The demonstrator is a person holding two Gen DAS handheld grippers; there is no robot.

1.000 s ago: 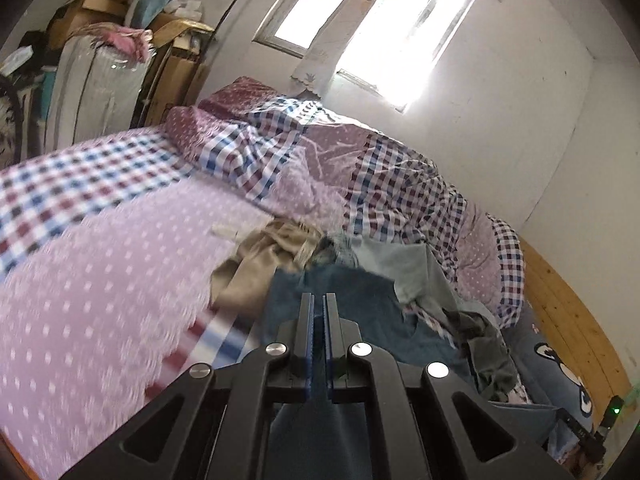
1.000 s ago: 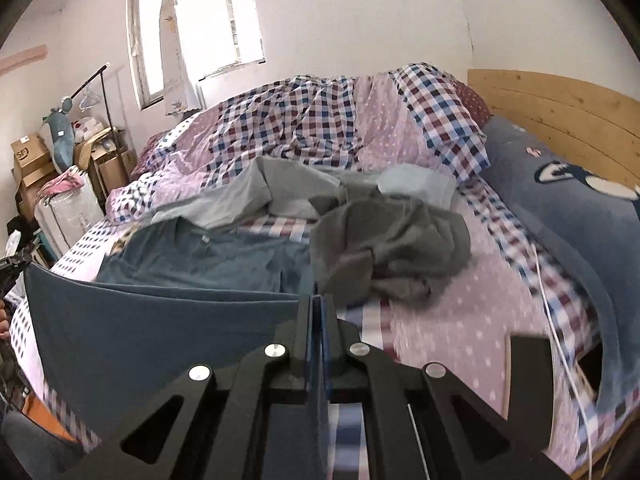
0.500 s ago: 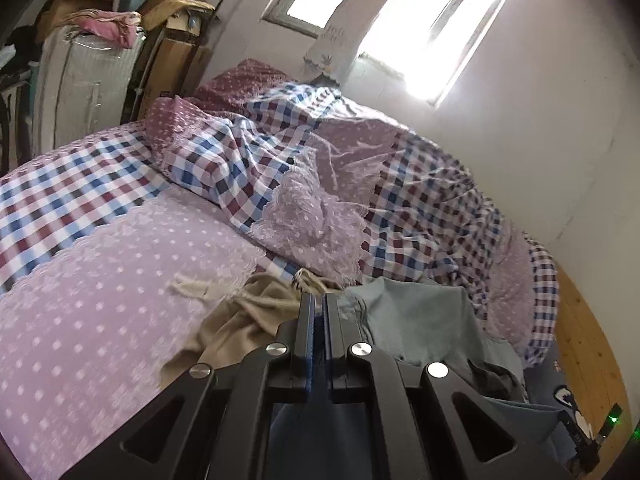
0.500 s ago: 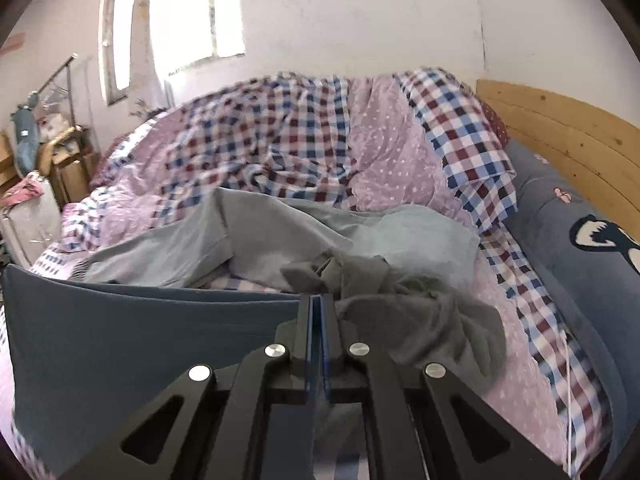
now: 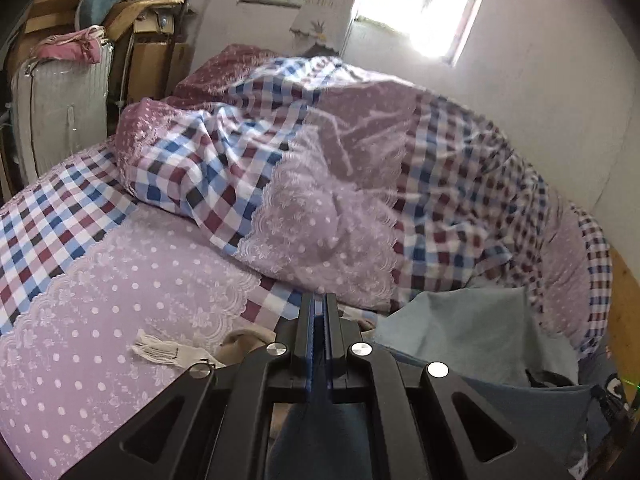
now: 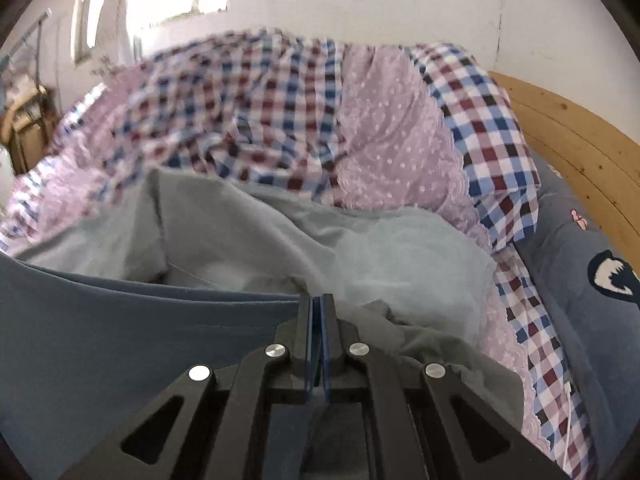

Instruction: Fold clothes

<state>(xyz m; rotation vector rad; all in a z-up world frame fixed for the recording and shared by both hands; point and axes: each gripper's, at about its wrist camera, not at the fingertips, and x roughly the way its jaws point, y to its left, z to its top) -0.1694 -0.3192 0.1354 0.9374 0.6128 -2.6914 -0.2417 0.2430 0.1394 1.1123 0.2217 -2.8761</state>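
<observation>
A dark blue garment [image 6: 120,332] hangs stretched between my two grippers above the bed. My right gripper [image 6: 318,300] is shut on one edge of it, and the cloth runs off to the left as a taut sheet. My left gripper [image 5: 319,300] is shut on the other end of the dark blue garment [image 5: 532,404], which trails to the lower right. A pale grey-green garment [image 6: 360,248] lies crumpled on the bed beyond the right gripper and shows as the pale grey-green garment [image 5: 460,328] in the left wrist view. A beige garment [image 5: 240,342] lies left of the left gripper.
A bunched checked and dotted quilt [image 5: 340,176] fills the far side of the bed. A dark grey garment [image 6: 452,368] lies by the right gripper. A navy pillow [image 6: 580,280] rests against the wooden headboard [image 6: 568,136]. A suitcase [image 5: 56,108] and boxes stand at the bed's far left.
Both grippers have risen and moved forward toward the quilt, carrying the dark blue garment's edge up and over. The part of it that lay flat on the bed is out of view.
</observation>
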